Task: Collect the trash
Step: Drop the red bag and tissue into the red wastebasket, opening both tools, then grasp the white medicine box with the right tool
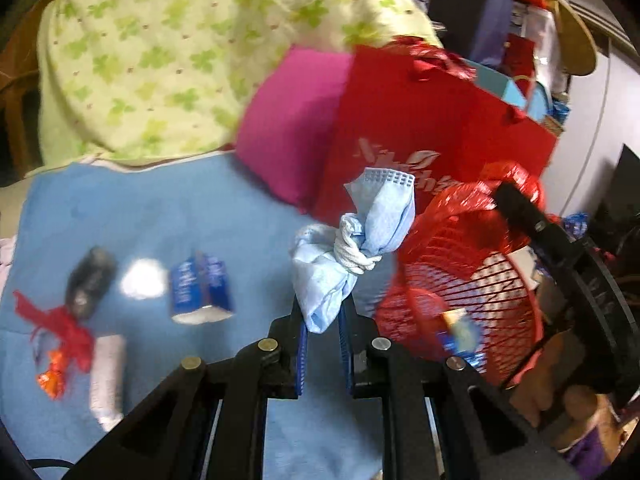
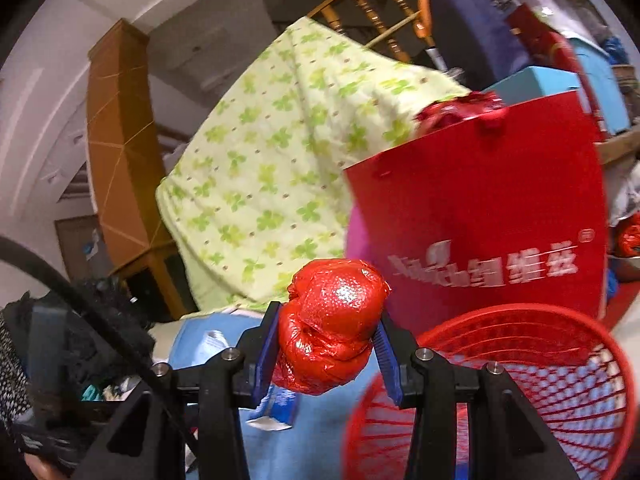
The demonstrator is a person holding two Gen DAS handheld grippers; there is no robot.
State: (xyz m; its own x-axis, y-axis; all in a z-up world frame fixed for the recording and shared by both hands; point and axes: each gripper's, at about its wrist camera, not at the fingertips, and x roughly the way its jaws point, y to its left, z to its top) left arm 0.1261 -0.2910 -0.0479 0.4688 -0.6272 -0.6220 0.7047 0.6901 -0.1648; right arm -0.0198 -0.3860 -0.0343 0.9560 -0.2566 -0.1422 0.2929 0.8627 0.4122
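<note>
My left gripper (image 1: 324,316) is shut on a knotted blue face mask (image 1: 352,248), lifted above the blue blanket (image 1: 120,208). To its right stands a red mesh basket (image 1: 460,280) with a few scraps inside. My right gripper (image 2: 326,344) is shut on a crumpled red plastic ball (image 2: 332,324), up and left of the same red mesh basket (image 2: 500,392). In the left wrist view the right gripper's black finger (image 1: 524,212) shows above the basket with red plastic around it. More trash lies on the blanket: a blue carton (image 1: 200,288), a dark wrapper (image 1: 88,280), a white tube (image 1: 106,380), a red ribbon (image 1: 64,320).
A red paper bag (image 2: 488,240) and a magenta cushion (image 1: 288,120) stand behind the basket. A green clover-print quilt (image 1: 180,60) is piled at the back. Cluttered boxes and bags (image 2: 540,60) fill the right side; a wooden bedpost (image 2: 116,140) stands at left.
</note>
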